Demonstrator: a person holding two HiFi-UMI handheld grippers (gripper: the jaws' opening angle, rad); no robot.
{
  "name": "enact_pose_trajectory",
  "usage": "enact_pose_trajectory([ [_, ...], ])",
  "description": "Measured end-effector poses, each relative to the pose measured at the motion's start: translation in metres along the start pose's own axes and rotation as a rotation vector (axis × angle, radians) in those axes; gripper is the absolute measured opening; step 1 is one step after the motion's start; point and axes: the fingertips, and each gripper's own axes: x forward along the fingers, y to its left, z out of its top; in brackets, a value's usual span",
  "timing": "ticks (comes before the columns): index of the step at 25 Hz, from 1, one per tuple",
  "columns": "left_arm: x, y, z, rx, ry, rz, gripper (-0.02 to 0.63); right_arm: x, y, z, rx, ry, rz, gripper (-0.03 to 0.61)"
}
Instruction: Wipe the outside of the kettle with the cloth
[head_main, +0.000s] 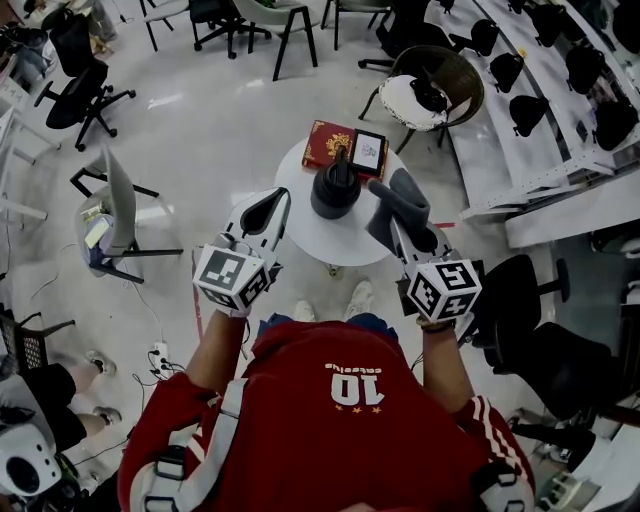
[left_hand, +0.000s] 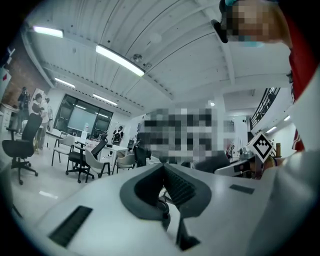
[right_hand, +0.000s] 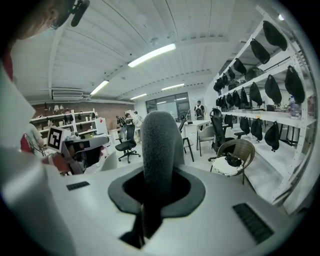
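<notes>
A black kettle (head_main: 335, 190) stands on the small round white table (head_main: 300, 225), between my two grippers. My left gripper (head_main: 266, 210) is just left of the kettle, apart from it; in the left gripper view it (left_hand: 164, 171) tilts up toward the ceiling, jaws shut with nothing between them. My right gripper (head_main: 418, 238) is right of the kettle, shut on a grey cloth (head_main: 396, 205) that stands up out of the jaws. In the right gripper view the cloth (right_hand: 161, 145) rises like a thick roll from the gripper (right_hand: 158, 187). Neither gripper view shows the kettle.
A red box (head_main: 326, 143) and a framed tablet-like item (head_main: 368, 152) lie on the table's far side. A wicker chair (head_main: 437, 85) stands beyond, a shelf rack with black helmets (head_main: 545, 70) at right, a grey chair (head_main: 120, 215) at left, and a black office chair (head_main: 525, 300) near right.
</notes>
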Motion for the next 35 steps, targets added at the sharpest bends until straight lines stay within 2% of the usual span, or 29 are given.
enact_pose_trajectory([
  [7, -0.003, 0.017, -0.003, 0.002, -0.003, 0.068, 0.008, 0.036, -0.011, -0.007, 0.0, 0.061, 0.041, 0.051],
  [13, 0.01, 0.024, -0.001, 0.013, 0.003, 0.129, 0.008, 0.073, -0.04, -0.016, 0.041, 0.127, 0.084, 0.051],
  [26, 0.067, 0.026, -0.004, 0.044, 0.025, 0.215, 0.008, 0.162, -0.107, -0.059, 0.119, 0.373, 0.157, 0.049],
  [35, 0.071, 0.036, -0.009, 0.05, 0.05, 0.292, 0.008, 0.202, -0.106, -0.074, 0.113, 0.476, 0.199, 0.049],
])
